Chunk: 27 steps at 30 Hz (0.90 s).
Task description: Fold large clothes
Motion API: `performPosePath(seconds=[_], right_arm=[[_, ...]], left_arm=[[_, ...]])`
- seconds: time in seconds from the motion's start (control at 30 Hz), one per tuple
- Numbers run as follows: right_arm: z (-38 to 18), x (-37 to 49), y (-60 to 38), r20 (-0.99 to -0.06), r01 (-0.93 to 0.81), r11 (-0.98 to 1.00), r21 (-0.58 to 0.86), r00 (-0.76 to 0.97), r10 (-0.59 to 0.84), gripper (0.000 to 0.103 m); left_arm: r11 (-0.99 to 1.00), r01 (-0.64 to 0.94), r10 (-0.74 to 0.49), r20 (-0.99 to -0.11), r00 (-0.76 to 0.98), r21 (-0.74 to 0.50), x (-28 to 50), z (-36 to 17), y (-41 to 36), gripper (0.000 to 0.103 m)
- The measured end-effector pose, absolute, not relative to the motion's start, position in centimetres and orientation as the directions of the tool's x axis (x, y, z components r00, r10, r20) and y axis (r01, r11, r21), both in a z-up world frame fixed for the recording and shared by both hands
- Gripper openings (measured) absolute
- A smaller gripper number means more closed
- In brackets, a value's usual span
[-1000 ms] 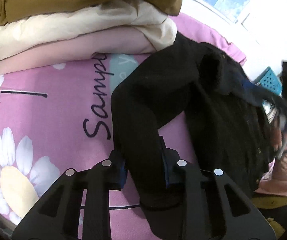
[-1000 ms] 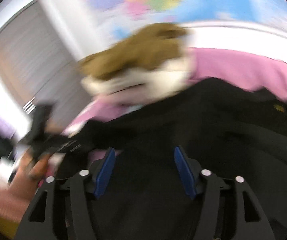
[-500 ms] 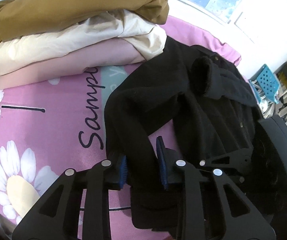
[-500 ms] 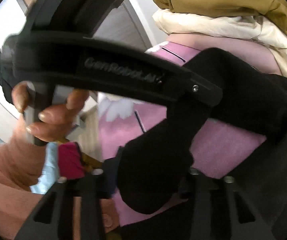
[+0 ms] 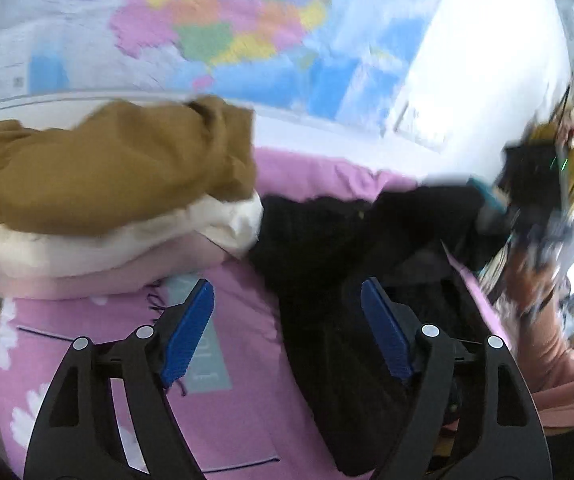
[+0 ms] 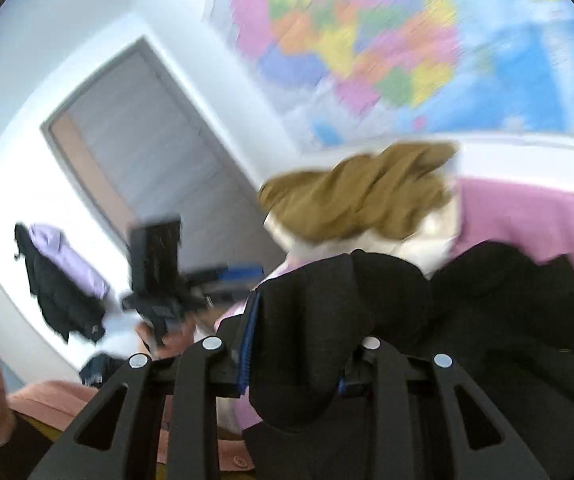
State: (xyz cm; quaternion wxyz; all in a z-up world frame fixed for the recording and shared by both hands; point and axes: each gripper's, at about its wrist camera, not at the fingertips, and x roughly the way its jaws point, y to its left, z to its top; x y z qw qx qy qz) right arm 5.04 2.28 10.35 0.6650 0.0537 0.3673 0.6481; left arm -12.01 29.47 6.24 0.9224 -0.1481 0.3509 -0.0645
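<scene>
The right gripper (image 6: 293, 344) clamps a bunched fold of the black coat (image 5: 327, 248), which hides its far pad. The left gripper (image 5: 287, 320), jaws just opened, hangs empty above the coat on the pink sheet (image 5: 247, 400); beyond, blurred, the folded stack (image 5: 107, 200).

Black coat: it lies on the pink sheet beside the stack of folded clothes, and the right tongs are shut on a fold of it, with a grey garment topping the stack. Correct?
Not quite. The garment topping the stack is mustard brown, not grey, as the left wrist view shows. The rest holds: the black coat lies on the pink sheet beside it, and the right tongs are shut on a fold.
</scene>
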Motion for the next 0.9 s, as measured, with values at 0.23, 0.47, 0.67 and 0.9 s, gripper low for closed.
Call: performPosePath(seconds=[0.23, 0.47, 0.67, 0.9], right_arm=[[5.3, 10.6, -7.8, -0.487, -0.683, 0.365, 0.633, 0.016, 0.873, 0.043], [-4.6, 11.5, -13.7, -0.684, -0.483, 0.617, 0.622, 0.048, 0.728, 0.077], [-1.6, 8.2, -18.7, -0.614, -0.494, 0.614, 0.616, 0.188, 0.767, 0.093], [-2.4, 5.7, -15.3, -0.707, -0.569, 0.669, 0.478, 0.204, 0.677, 0.096]], left_arm=[[0.963, 0.094, -0.257, -0.754, 0.604, -0.253, -5.2, 0.4, 24.1, 0.076], [0.972, 0.107, -0.232, -0.806, 0.544, -0.208, -1.3, -2.6, 22.1, 0.074], [0.971, 0.089, -0.234, -0.794, 0.562, -0.223, 0.1, -1.6, 22.6, 0.074], [0.978, 0.111, -0.207, -0.778, 0.593, -0.176, 3.2, 0.5, 20.4, 0.074]])
